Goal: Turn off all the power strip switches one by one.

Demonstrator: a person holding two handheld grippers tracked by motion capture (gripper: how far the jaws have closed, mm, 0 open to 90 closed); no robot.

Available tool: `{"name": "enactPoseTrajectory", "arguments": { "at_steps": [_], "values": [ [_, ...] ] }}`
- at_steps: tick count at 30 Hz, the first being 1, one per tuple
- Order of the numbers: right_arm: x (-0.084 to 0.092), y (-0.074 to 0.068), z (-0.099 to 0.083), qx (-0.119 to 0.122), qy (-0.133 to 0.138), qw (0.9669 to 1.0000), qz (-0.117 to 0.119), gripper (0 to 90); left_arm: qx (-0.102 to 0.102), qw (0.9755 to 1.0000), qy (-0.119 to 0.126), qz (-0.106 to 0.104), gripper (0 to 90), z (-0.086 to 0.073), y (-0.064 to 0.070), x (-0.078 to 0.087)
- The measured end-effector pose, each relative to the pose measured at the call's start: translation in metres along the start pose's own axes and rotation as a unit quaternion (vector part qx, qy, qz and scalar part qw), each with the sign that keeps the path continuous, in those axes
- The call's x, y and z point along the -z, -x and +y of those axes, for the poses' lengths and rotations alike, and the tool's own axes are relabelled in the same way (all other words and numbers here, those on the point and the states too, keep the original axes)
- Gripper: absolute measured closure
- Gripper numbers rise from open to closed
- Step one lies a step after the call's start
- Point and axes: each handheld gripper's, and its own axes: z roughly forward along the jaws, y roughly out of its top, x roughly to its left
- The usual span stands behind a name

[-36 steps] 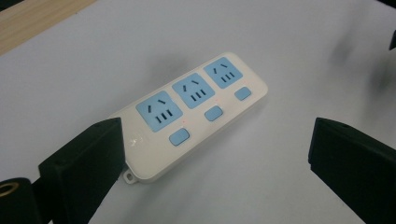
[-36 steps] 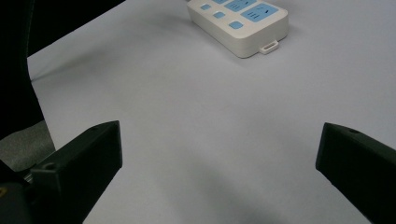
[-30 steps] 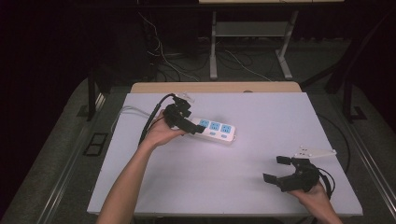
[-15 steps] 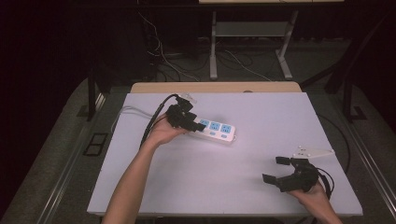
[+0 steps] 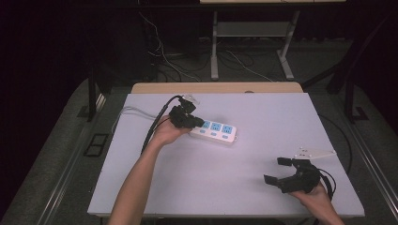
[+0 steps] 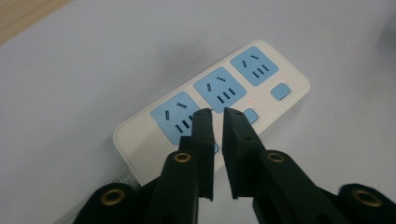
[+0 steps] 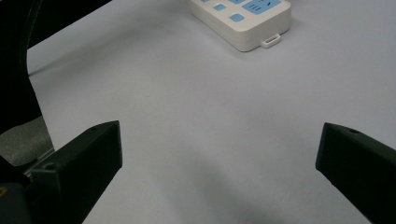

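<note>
Pale grey and bare, the table [image 5: 225, 187] stands in a dark room with cables trailing over the floor behind it, and on its far-left part lies a white power strip [image 5: 215, 131] with three blue sockets in a row – flat on the surface, its long side running from the person's left hand toward the middle of the table. In the left gripper view each socket [image 6: 220, 86] has a small blue switch [image 6: 280, 91] beside it. The left gripper [image 6: 217, 114] hangs just over the near end of the strip, its tips above the gap between the first and second sockets; its jaws have just been closing and now stand almost together, only a thin slit between them, with nothing clamped in it. Whether the tips touch the strip's face cannot be told. In the high view the left hand [image 5: 164, 133] holds this gripper at the strip's left end, a black cable [image 5: 155, 126] trailing back from it off the table's edge. Well apart, at the near right corner, the right gripper [image 5: 279, 171] rests low over bare tabletop – jaws spread wide and empty – and the right gripper view shows the strip's far end [image 7: 243, 23] beyond them
</note>
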Motion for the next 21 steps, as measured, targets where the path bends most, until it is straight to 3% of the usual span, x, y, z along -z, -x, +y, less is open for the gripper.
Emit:
{"name": "enactPoseTrajectory", "arguments": {
  "at_steps": [3, 21],
  "values": [
    [0.0, 0.0, 0.0, 0.0, 0.0, 1.0, 0.0, 0.4, 0.0, 1.0, -0.005, 0.0, 88.7, -0.001, -0.001, -0.004],
    [-0.001, 0.0, 0.0, 0.005, -0.006, 1.0, 0.002, 0.4, 0.007, 0.9996, -0.028, -0.006, 89.1, -0.005, -0.005, -0.024]
  ]
}}
